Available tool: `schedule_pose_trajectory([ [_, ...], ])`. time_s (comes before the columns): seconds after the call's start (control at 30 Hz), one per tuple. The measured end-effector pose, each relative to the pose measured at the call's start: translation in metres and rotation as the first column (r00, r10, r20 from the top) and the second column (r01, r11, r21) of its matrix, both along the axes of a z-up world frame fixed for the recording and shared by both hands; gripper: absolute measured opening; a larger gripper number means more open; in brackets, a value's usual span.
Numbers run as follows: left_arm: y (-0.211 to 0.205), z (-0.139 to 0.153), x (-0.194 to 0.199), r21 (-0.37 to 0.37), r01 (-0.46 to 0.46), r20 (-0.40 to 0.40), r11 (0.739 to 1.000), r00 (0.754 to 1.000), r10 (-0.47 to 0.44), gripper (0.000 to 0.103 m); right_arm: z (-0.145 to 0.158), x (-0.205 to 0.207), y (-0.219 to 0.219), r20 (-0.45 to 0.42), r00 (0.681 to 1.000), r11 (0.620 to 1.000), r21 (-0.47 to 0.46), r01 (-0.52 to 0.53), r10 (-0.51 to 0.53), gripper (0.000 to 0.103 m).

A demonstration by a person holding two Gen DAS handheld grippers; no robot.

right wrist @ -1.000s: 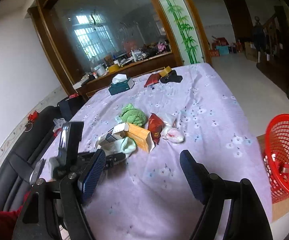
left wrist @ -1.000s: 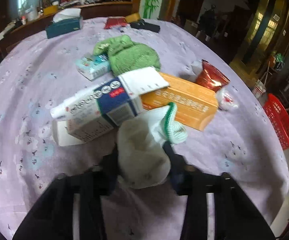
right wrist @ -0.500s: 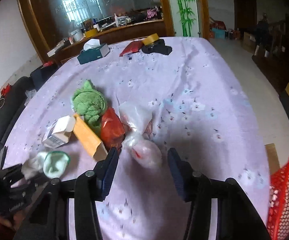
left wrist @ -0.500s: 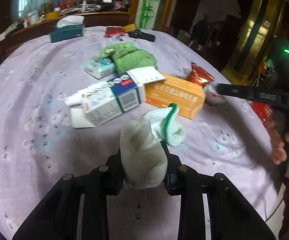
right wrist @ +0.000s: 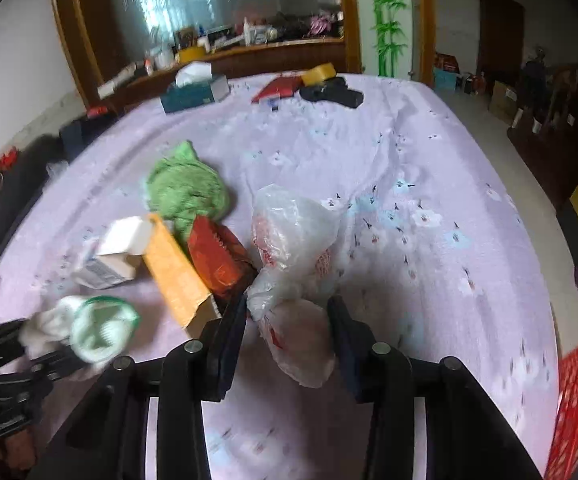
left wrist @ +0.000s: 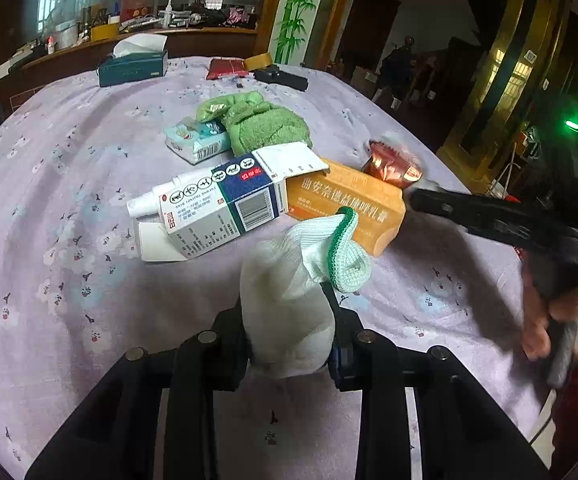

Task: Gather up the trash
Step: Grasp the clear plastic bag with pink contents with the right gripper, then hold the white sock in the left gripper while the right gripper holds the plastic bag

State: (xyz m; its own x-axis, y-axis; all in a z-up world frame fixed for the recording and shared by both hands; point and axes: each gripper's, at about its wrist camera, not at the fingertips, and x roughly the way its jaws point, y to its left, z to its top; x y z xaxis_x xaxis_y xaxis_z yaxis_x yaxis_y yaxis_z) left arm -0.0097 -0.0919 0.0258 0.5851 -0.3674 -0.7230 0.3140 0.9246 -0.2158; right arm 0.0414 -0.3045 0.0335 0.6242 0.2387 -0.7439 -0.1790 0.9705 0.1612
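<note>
White sock (left wrist: 285, 316) sits clamped in our left gripper (left wrist: 289, 344), lifted for binning; our right gripper (right wrist: 287, 320) straddles the bag (right wrist: 297, 320) beside the orange box (right wrist: 177, 272), fingers apart.

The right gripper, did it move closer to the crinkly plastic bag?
Yes. The right gripper has come forward across the purple tablecloth; its fingers now stand on both sides of the clear plastic bag, not yet closed.

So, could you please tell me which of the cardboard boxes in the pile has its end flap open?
The white-and-blue cardboard box: its white end flap sticks out over the closed orange cardboard box beside it.
</note>
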Motion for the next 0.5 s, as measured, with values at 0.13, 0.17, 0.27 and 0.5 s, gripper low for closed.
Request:
schedule_pose_trajectory([
  [0.13,-0.002,0.004,-0.007,0.017,-0.01,0.036,1.0,0.999,0.01,0.029,0.012,-0.046,0.005,0.06,0.997,0.998,0.046,0.054,-0.056,0.045],
  [0.17,-0.002,0.006,-0.01,0.021,-0.014,0.05,1.0,0.999,0.013,0.029,0.014,-0.057,0.007,0.08,0.995,0.997,0.052,0.063,-0.067,0.045],
  [0.27,-0.001,0.01,-0.018,0.021,-0.034,0.073,0.999,0.997,0.033,0.029,0.017,-0.09,0.014,0.135,0.986,0.992,0.089,0.085,-0.097,0.045],
  [0.5,-0.006,0.014,-0.043,0.015,-0.054,0.126,0.998,0.991,0.051,0.03,0.014,-0.119,0.021,0.219,0.965,0.985,0.125,0.122,-0.147,0.045],
])
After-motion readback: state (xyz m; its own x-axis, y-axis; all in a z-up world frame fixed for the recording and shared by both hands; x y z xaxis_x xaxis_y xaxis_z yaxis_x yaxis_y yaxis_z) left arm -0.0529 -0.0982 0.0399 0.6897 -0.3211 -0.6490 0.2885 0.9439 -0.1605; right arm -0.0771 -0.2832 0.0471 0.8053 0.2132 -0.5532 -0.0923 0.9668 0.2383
